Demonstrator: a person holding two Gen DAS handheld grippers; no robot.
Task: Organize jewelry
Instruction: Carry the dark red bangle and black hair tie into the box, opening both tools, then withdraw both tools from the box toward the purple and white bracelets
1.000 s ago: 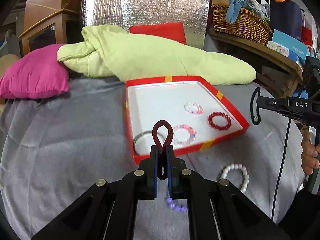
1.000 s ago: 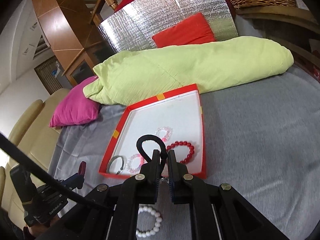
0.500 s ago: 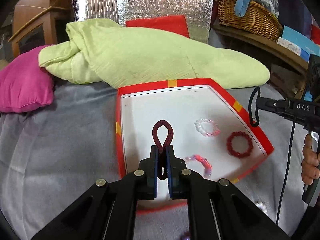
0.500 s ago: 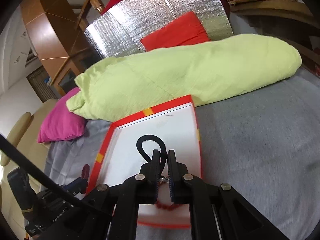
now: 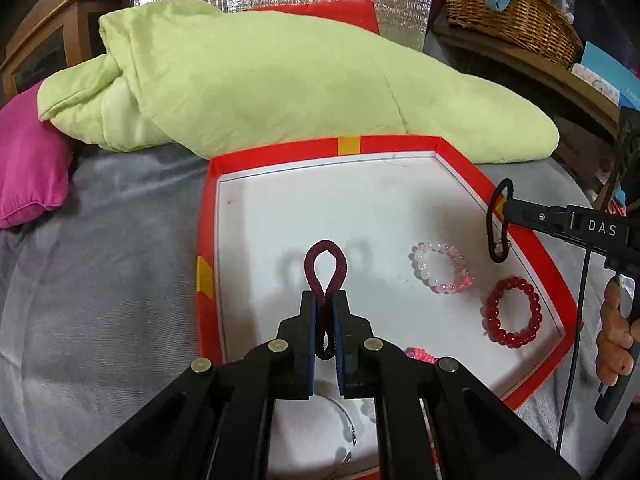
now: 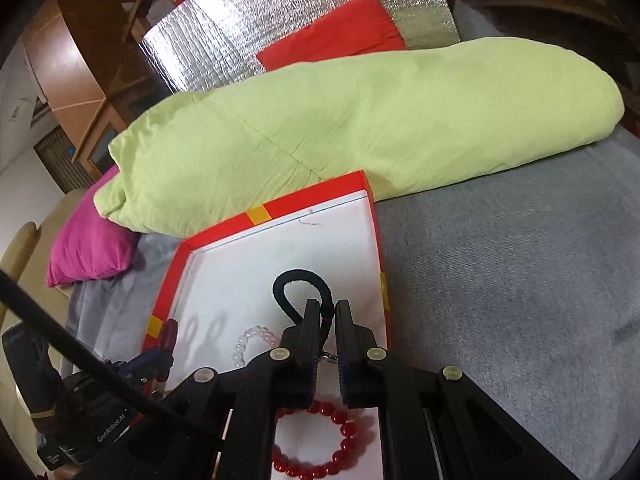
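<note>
The left gripper's fingers (image 5: 325, 332) cover the near part of the red tray (image 5: 206, 240), so the silver bangle (image 5: 346, 420) shows only as a thin arc. A pink beaded piece (image 5: 420, 354) peeks out beside them, probably a bracelet. The red bead bracelet (image 6: 344, 440) runs half under the right gripper (image 6: 327, 334), and the clear bead bracelet (image 6: 250, 342) is partly hidden too.

Left gripper (image 5: 325, 300) angled downward, jaws clamped tight; right gripper (image 6: 328, 312) likewise angled downward, jaws nearly closed; a hand (image 5: 616, 332) grips its handle
</note>
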